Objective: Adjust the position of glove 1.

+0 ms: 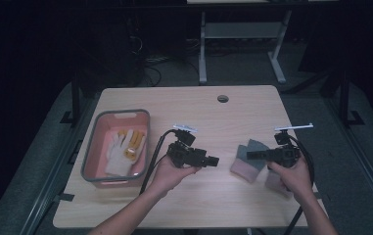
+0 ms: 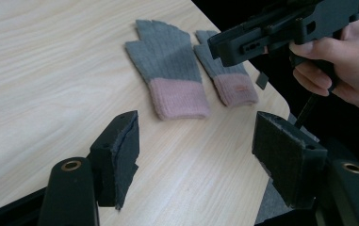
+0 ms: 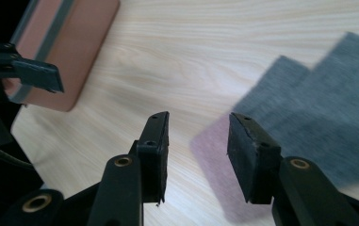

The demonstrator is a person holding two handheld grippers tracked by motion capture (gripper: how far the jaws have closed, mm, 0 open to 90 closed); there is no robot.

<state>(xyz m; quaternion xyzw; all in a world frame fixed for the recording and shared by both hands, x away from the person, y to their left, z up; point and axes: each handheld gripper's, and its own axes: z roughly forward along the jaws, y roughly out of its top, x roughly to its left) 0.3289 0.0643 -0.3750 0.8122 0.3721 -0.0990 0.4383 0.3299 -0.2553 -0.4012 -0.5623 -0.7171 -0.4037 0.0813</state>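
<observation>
Two grey-and-pink gloves [image 2: 170, 70] lie side by side at the table's right, neither picked up. Right gripper [image 3: 198, 141] hovers over them, jaws apart, empty; left gripper [image 2: 196, 150] gapes wide, empty. White gloves [image 1: 124, 149] already sit in the pink bin [image 1: 92, 142], far left.

Second grey-and-pink glove [image 2: 224, 70] partly covered by right gripper [image 2: 243, 44] in left gripper view; in high view mostly hidden under right hand [image 1: 291, 178] near table's right edge. Near glove [image 3: 309, 117] blurred and cut off at picture's right edge in right gripper view. Pink bin [image 3: 69, 52] cropped at top.
</observation>
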